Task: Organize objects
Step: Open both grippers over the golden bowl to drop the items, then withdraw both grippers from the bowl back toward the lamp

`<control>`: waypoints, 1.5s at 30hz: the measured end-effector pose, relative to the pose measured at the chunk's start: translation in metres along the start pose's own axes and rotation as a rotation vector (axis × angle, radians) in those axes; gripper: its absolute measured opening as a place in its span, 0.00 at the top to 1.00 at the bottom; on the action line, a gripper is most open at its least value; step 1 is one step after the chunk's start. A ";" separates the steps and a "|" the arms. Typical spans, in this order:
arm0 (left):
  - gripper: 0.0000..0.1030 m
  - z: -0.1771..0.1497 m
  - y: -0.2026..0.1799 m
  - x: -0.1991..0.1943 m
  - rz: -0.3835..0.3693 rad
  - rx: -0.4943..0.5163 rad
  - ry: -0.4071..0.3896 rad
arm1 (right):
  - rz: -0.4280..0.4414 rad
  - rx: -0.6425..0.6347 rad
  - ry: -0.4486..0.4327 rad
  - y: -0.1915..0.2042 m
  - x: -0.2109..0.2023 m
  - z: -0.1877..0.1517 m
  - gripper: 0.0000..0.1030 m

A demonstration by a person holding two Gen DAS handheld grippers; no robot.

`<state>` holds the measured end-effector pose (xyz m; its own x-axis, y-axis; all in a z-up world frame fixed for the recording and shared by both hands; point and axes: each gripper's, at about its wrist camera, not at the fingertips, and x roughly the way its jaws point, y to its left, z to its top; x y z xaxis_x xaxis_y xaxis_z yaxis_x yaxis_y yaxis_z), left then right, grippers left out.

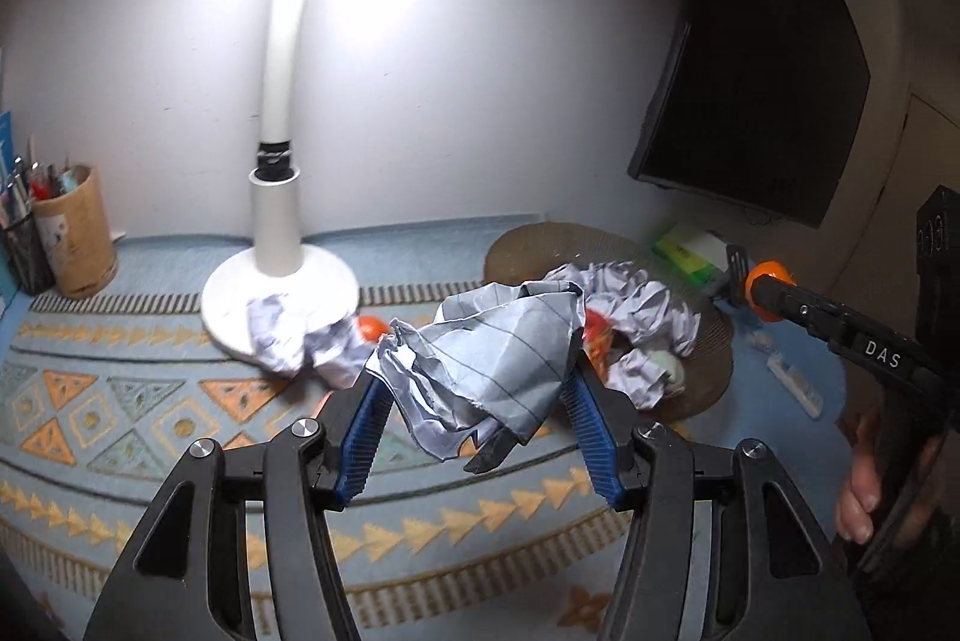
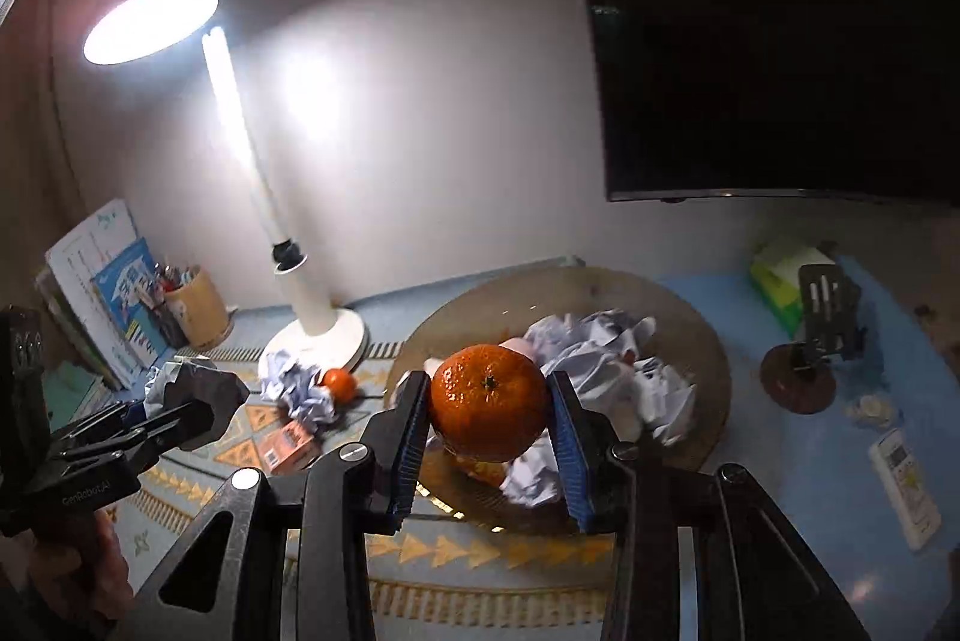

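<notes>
My left gripper [image 1: 477, 371] is shut on a crumpled sheet of lined grey paper [image 1: 492, 347], held above the patterned tablecloth. My right gripper [image 2: 487, 389] is shut on a tangerine [image 2: 487, 404], lifted over the front rim of a round brown tray [image 2: 696, 341]. Several crumpled paper balls [image 2: 600, 353] lie in that tray. A second tangerine [image 2: 339, 383] rests on the cloth beside another paper ball [image 2: 300, 392] near the lamp base. In the left wrist view the right gripper [image 1: 762, 290] shows at the right edge with its fruit.
A white desk lamp [image 1: 276, 221] stands at the back. A pen cup [image 1: 75, 230] and books sit far left, a small orange box [image 2: 291, 446] lies on the cloth. Green tissue box [image 2: 780, 281], phone stand [image 2: 804, 371] and remote [image 2: 903, 485] are at right, under a dark screen [image 2: 780, 41].
</notes>
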<state>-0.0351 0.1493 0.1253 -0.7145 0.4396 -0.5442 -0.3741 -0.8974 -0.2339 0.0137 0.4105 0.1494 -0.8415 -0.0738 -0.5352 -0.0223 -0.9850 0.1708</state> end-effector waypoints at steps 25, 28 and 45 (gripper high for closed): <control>0.00 -0.024 0.016 -0.023 0.185 -0.028 -0.085 | 0.044 -0.003 0.076 0.041 0.020 -0.064 0.15; 0.00 -0.053 0.049 -0.045 0.290 -0.060 -0.070 | -0.003 -0.065 0.034 0.082 0.020 -0.101 0.13; 0.00 -0.124 0.094 -0.034 0.288 -0.140 0.053 | -0.159 -0.185 0.212 0.109 0.081 -0.151 0.13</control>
<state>0.0270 0.0453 0.0215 -0.7462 0.1677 -0.6442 -0.0734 -0.9826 -0.1708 0.0248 0.2739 -0.0003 -0.7039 0.0714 -0.7067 -0.0294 -0.9970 -0.0715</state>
